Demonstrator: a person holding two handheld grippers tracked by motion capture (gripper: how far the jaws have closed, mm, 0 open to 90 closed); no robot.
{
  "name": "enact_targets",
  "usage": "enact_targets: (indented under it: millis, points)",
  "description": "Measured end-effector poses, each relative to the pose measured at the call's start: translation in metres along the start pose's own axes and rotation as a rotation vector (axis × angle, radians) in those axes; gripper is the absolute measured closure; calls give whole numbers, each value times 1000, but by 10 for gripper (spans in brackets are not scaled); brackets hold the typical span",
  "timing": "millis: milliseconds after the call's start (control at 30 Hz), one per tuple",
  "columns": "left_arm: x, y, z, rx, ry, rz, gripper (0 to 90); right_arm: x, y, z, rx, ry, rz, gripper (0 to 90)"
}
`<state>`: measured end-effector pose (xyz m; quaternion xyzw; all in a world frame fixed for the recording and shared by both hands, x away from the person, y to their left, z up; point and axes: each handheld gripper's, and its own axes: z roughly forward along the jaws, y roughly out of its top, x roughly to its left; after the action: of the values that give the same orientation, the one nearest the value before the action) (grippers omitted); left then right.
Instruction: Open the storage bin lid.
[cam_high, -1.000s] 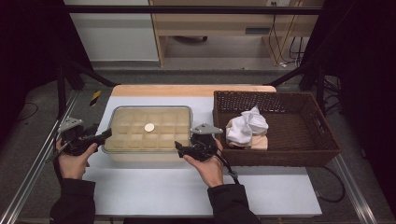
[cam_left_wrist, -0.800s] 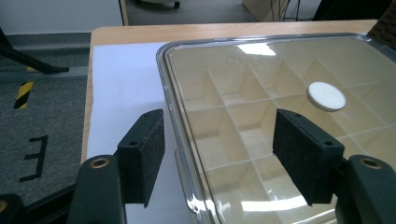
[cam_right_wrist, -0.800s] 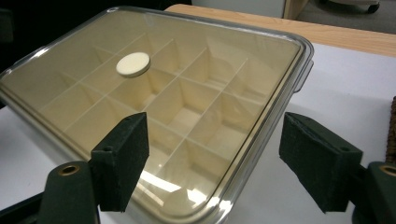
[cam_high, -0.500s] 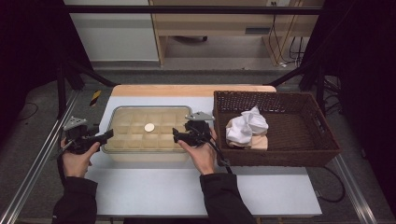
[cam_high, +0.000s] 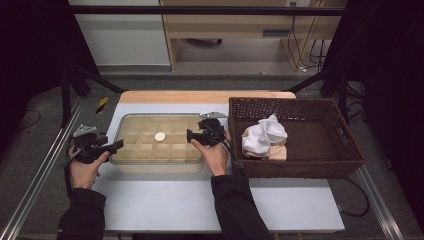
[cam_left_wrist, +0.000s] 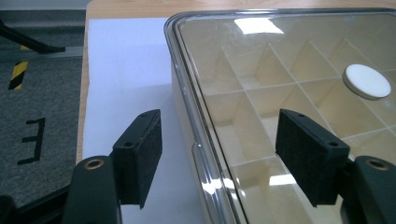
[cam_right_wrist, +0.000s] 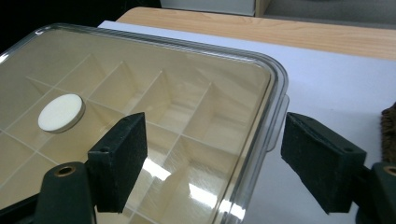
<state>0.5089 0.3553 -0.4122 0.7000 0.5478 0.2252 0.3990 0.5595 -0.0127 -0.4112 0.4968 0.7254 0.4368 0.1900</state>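
A shallow box with a clear lid (cam_high: 150, 150) and a grid of beige compartments lies on the white table. A round white knob (cam_high: 160, 136) sits on the lid. My left gripper (cam_high: 118, 145) is at the box's left edge, open. Its jaws have just been opening a little, and they straddle the lid's rim (cam_left_wrist: 196, 140) without pressing it. My right gripper (cam_high: 191, 135) is at the box's right edge, also open. Its jaws stand either side of the lid's rim and tab (cam_right_wrist: 275, 116). The knob (cam_left_wrist: 367, 81) (cam_right_wrist: 60, 112) lies beyond both grippers (cam_left_wrist: 220, 126) (cam_right_wrist: 215, 126).
A brown wicker basket (cam_high: 300, 107) stands just right of the box. It holds a crumpled white cloth (cam_high: 264, 134) on a light wooden piece (cam_high: 278, 152). Bare white table (cam_high: 200, 200) lies in front. Metal rails and dark floor flank the table.
My right gripper has moved from the box's front right corner back along its right side. My left gripper has edged slightly closer to the left edge.
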Motion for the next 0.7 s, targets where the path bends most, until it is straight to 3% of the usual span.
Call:
enact_targets:
  millis: [200, 400, 500, 700]
  points:
    - [1, -2, 7, 34, -14, -12, 285, -1, -2, 7, 28, 6, 19, 230]
    - [2, -3, 9, 50, -55, -27, 248, -3, -4, 13, 64, 8, 24, 205]
    - [1, -3, 10, 58, -71, -27, 229, -5, -5, 15, 75, 37, 56, 201]
    - [-1, -4, 15, 91, -148, -53, 167, -6, -6, 17, 72, 58, 52, 177]
